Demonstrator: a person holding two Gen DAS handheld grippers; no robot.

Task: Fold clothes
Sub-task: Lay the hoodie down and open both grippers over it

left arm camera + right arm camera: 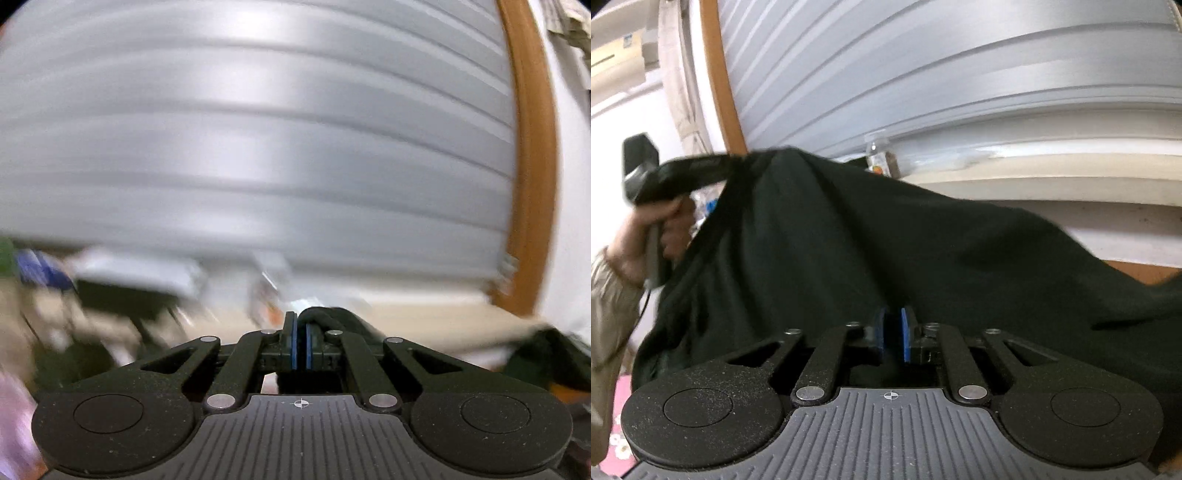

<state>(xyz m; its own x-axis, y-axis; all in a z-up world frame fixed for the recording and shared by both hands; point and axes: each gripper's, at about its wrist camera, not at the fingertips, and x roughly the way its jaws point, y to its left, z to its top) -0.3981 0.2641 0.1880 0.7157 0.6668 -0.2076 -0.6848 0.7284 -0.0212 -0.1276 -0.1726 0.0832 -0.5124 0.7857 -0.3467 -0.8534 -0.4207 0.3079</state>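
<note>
A dark garment [886, 251] is held up at one bunched edge by the left hand-held gripper [738, 162], gripped in a person's hand [661, 229] at the far left of the right wrist view. In the left wrist view that gripper's [300, 332] blue pads [294, 347] are seen pressed together on a fold of the dark cloth [325, 317]. The rest of the cloth is draped down to the right over the near foreground. The right hand-held gripper [893, 325] is shown with its pads [905, 336] slightly parted against the cloth; a grip cannot be told. A small bottle [877, 158] with blurred contents is stood on a pale ledge [1052, 181] below a grey slatted shutter [942, 74].
</note>
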